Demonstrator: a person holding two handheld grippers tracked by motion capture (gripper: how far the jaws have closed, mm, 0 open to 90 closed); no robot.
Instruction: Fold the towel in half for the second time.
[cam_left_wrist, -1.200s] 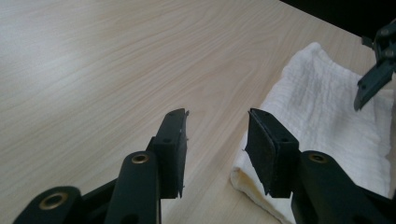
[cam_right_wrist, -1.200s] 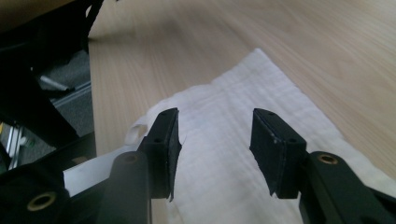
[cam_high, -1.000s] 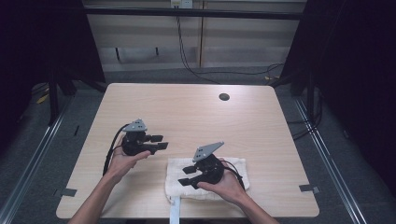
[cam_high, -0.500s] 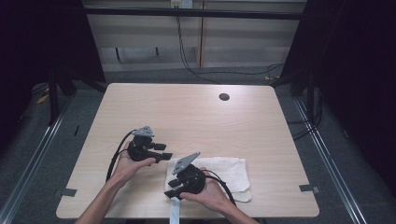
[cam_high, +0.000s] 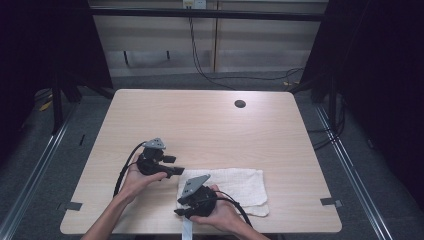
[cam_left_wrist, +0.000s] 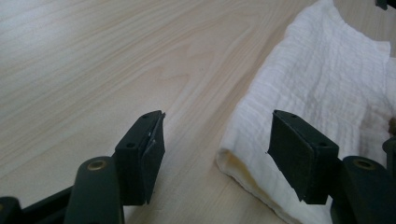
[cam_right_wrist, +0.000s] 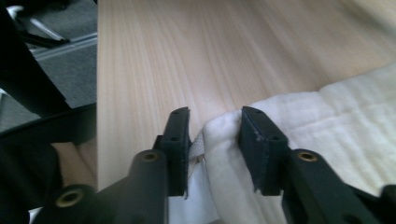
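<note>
A white towel (cam_high: 235, 182) lies flat on the near part of the wooden table (cam_high: 200, 125). My left gripper (cam_high: 174, 165) sits just left of the towel's left edge. In the left gripper view it (cam_left_wrist: 215, 144) is open, its jaws have just been opening, and the towel's (cam_left_wrist: 317, 93) folded corner lies between them near the right jaw, untouched. My right gripper (cam_high: 181, 207) is low at the towel's near left corner. In the right gripper view its jaws (cam_right_wrist: 215, 135) have just been closing around a raised fold of towel (cam_right_wrist: 336, 121); a small gap remains at the left pad.
A dark round hole (cam_high: 240, 104) sits in the table top at the far right. A white strip (cam_high: 186, 232) hangs at the front edge below the right hand. Grey floor, rails and cables surround the table.
The right gripper has moved left and down to the towel's near left corner, narrowing its jaws around a fold. The left gripper's jaws have widened; that hand barely shifted.
</note>
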